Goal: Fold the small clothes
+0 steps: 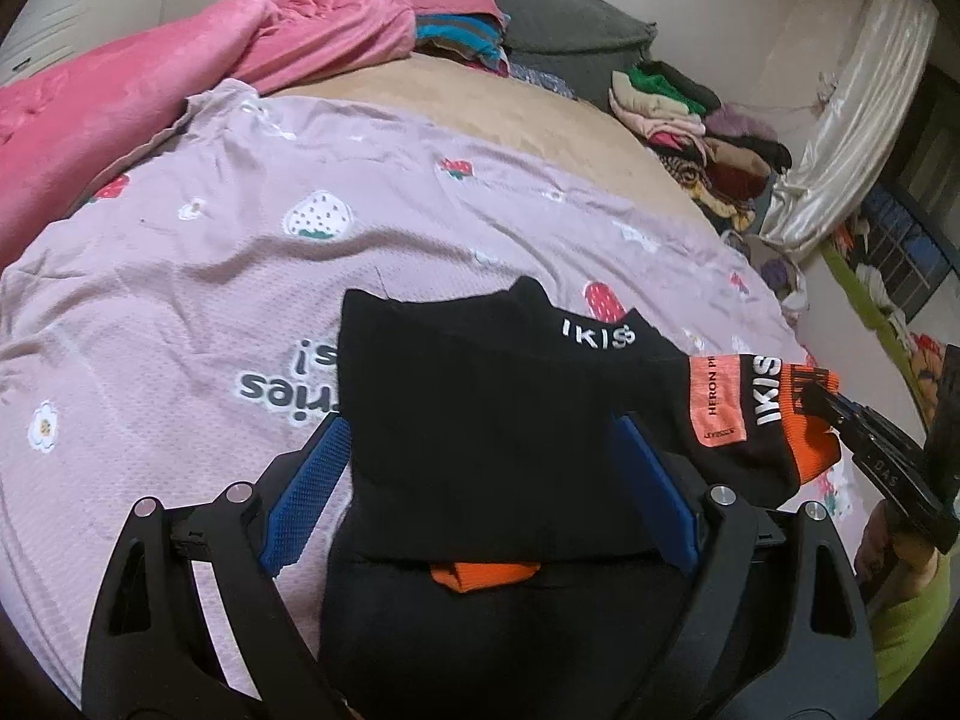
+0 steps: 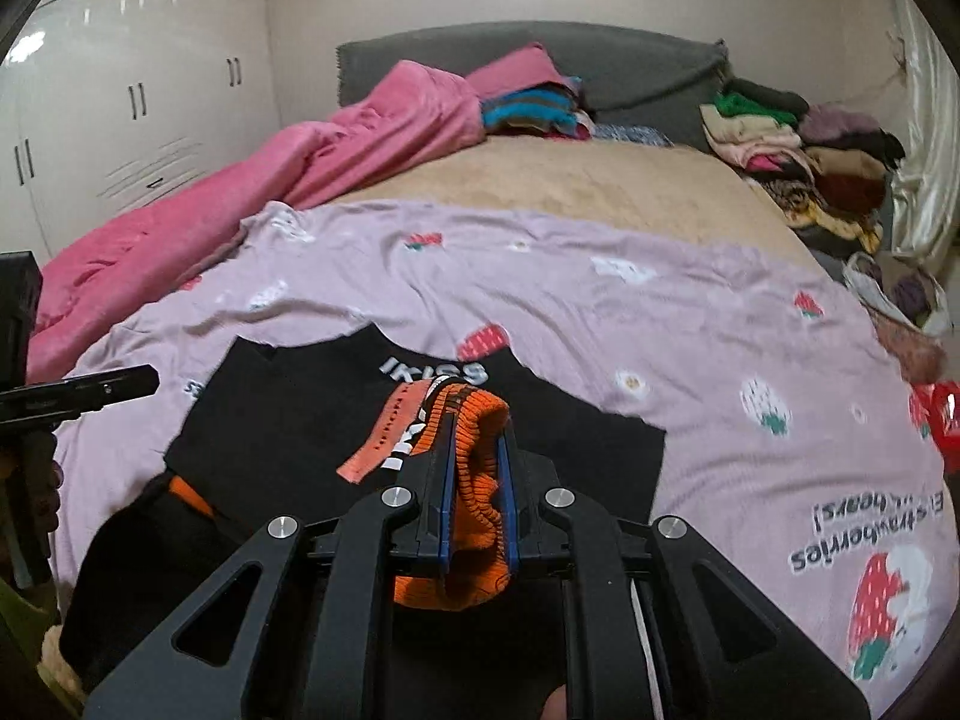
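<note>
**Orange cuff pinched, ready to carry across**

I have the black sock [image 1: 480, 420] lying low in the centre of both frames, on the lilac strawberry-print sheet [image 1: 180, 276]. My right gripper [image 2: 477, 480] is pinching the sock's orange ribbed cuff [image 2: 474, 420] between its blue pads, jaws pressed close on the bunched knit. My left gripper [image 1: 480, 480] is spread wide, its blue pads [image 1: 306, 498] standing either side of the sock's body with cloth lying between them; it clamps nothing that I can see.

To do this fold well, I judge I should carry the cuff low and straight over the body, keep the edges aligned with the white lettering, and let the left gripper pin the body down so it does not drag along the sheet.

The sock is soft, matt black knit, limp and easily creased; the cuff is thick, springy rib, and a salmon label panel [image 1: 717, 402] sits beside it. The sheet is thin and lightly wrinkled. At upper left lies a plush pink blanket [image 2: 240, 192]; at upper right, stacked folded clothes [image 2: 804, 150].
</note>
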Available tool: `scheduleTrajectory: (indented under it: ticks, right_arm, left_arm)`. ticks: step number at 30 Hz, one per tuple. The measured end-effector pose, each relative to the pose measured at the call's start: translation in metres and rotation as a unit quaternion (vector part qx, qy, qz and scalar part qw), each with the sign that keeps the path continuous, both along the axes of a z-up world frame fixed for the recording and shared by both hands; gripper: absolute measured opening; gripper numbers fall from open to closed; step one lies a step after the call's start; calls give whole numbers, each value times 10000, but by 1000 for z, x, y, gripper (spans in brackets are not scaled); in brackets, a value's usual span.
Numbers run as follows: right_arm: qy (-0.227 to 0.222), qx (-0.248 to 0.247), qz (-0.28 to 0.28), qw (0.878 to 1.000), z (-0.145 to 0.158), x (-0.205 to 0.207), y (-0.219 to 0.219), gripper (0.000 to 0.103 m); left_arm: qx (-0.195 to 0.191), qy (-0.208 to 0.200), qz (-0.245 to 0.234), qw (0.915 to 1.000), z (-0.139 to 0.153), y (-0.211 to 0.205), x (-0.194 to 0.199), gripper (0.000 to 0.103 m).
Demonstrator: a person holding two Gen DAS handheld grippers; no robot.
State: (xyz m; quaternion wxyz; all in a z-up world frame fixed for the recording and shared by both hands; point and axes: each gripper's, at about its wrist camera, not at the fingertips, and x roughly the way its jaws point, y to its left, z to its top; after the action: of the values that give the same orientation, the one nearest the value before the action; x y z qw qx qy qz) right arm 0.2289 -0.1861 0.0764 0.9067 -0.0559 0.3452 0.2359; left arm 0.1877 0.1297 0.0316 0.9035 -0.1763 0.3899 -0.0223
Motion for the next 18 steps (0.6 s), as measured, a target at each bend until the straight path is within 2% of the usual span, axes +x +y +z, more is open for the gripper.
scheduleTrajectory:
  ticks: [11,18]
  right_arm:
    - [139,-339,-262,9990,-25,0,-4,11]
    - [183,-397,-351,9984,-31,2,-4,15]
  left_arm:
    - [293,221,-358,9987,-15,-26,17,82]
    - [327,312,-506,9977,-22,-33,21,82]
